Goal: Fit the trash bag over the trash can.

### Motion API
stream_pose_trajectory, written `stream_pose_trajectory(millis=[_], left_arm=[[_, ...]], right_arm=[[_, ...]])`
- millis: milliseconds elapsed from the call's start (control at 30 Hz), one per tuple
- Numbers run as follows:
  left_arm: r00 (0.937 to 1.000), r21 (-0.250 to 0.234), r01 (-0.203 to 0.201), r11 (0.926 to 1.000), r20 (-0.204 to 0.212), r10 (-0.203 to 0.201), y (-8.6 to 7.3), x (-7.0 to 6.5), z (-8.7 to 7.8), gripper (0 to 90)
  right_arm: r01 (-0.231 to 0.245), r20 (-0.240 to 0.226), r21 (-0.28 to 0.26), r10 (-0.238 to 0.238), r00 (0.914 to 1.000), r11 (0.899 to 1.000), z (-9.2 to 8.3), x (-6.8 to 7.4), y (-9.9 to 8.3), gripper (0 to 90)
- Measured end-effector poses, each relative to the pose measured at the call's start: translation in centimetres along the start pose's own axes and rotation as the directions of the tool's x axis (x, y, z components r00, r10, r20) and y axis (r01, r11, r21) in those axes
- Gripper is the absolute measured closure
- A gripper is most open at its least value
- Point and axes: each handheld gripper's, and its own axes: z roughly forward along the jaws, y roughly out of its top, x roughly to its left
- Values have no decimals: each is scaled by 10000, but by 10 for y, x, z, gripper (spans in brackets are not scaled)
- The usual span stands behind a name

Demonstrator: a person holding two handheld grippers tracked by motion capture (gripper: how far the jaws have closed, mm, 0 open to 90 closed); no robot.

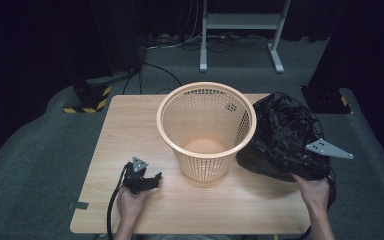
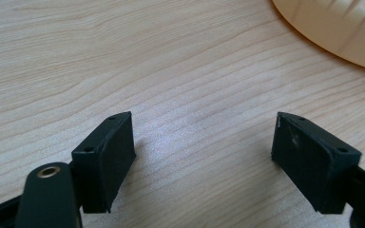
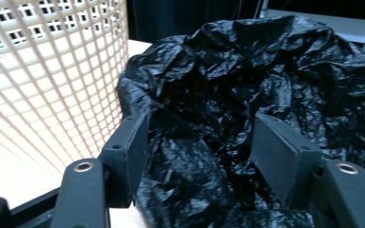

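Observation:
An orange mesh basket stands upright and empty in the middle of the wooden table. Just right of it sits a crumpled black plastic bag, puffed up against the basket's side. My right gripper is at the bag's near right side. In the right gripper view its jaws stand partly apart with bunched bag plastic packed between the pads, beside the basket's mesh wall. My left gripper rests low on the table, front left of the basket. Its jaws are wide open over bare wood, with the basket's base beyond.
Grey carpet surrounds the table. A white metal frame stands on the floor behind, with cables near it. A black stand with yellow-black striped feet sits off the far left corner, another dark base off the far right.

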Motion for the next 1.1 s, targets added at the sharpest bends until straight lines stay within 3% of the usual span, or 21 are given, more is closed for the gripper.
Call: stream_pose_trajectory(millis=[267,667,1100], left_arm=[[10000,4,-15,10000,-4,15,0,0,0,223],[10000,5,-10,10000,-8,10,0,0,0,223],[10000,3,-7,10000,-13,7,0,0,0,223]], right_arm=[[-232,176,-25,232,9996,9997,1,-14,7,366],[-336,393,392,320,9987,9987,15,-32,19,338],[-301,421,753,270,9987,9967,30,-43,29,302]])
